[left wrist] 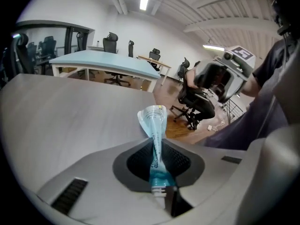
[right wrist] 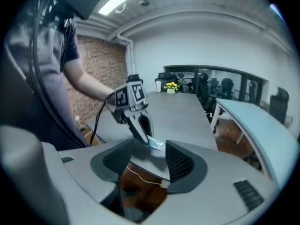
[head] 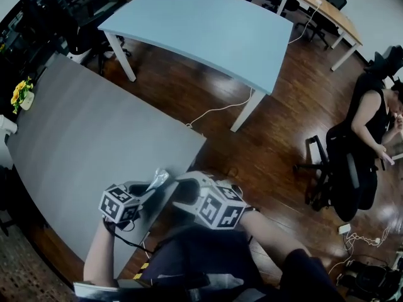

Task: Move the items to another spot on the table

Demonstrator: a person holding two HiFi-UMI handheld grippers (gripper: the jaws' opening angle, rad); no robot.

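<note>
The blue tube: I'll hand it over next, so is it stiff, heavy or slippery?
Probably soft: the tube looks flattened where the left claw pinches it. Likely light, since it stands up unsupported above the grip. Its glossy film may slip.

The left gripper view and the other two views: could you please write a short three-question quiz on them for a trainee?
1. True or false: the left gripper is shut on a clear, blue-tinted pouch.
2. Which gripper's jaws stand apart, gripping nothing? A) left gripper B) right gripper
3. What stands at the far end of the grey table?

Key:
1. True: the pouch is pinched between the pads and sticks out ahead of them.
2. B.
3. A small pot of yellow flowers.
</note>
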